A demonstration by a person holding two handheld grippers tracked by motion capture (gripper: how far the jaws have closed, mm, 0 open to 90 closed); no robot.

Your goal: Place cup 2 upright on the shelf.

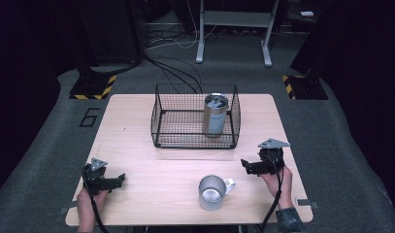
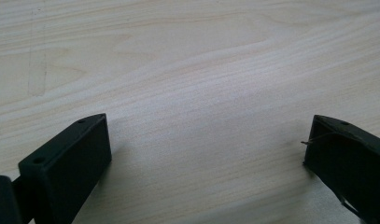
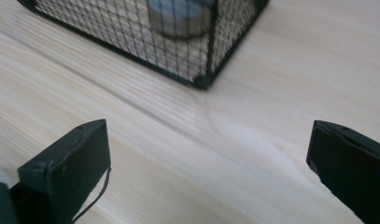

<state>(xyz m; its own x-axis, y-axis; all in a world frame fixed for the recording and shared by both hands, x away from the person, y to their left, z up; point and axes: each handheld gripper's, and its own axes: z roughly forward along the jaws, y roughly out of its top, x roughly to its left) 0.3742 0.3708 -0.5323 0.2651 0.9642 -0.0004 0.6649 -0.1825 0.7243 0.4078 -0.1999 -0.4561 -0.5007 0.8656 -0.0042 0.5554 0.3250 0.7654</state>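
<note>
The metal mug (image 1: pixel 213 192) stands on the counter (image 1: pixel 151 189), near the right tool (image 1: pixel 244 165). Both tools are open and empty. The mug looks hard, light and slippery; its handle (image 1: pixel 229 184) seems best to grab.

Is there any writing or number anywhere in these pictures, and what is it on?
"6": a dark numeral on the grey floor left of the table.
The steel tumbler in the wire basket carries a pale label, too blurred to read.
The metal mug bears no legible text.
</note>
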